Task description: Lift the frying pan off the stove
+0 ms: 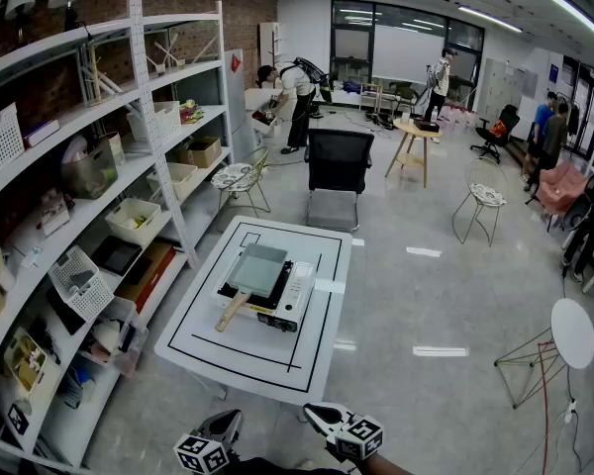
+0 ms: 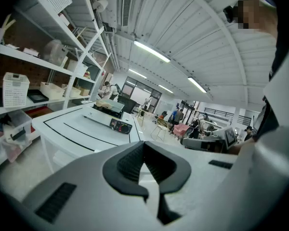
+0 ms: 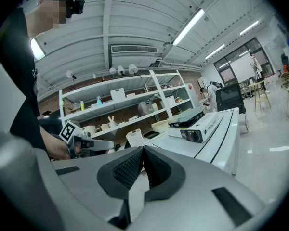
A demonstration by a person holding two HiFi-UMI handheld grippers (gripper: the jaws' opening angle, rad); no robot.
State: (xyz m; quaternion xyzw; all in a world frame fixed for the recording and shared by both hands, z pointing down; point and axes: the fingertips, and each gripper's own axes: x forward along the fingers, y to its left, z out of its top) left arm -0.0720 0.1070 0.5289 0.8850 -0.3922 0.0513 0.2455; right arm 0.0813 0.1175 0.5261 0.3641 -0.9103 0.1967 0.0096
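Shelving [image 1: 79, 216]: white racks of baskets and boxes line the left of the head view.
Left gripper [image 1: 226, 428]: you hold it at the bottom edge, short of the table's near side; its jaws are pressed together on nothing.
Frying pan [image 1: 255, 270]: square and grey, it sits on the stove at mid-frame, its wooden handle [image 1: 231, 312] angled toward lower left. It lies up-frame of both sets of jaws, well apart.
Stove [image 1: 295, 300]: a portable burner, inside the black lines of the white table [image 1: 307, 364].
Right gripper [image 1: 320, 416]: just beside the left one, also off the table, its jaws closed and empty.
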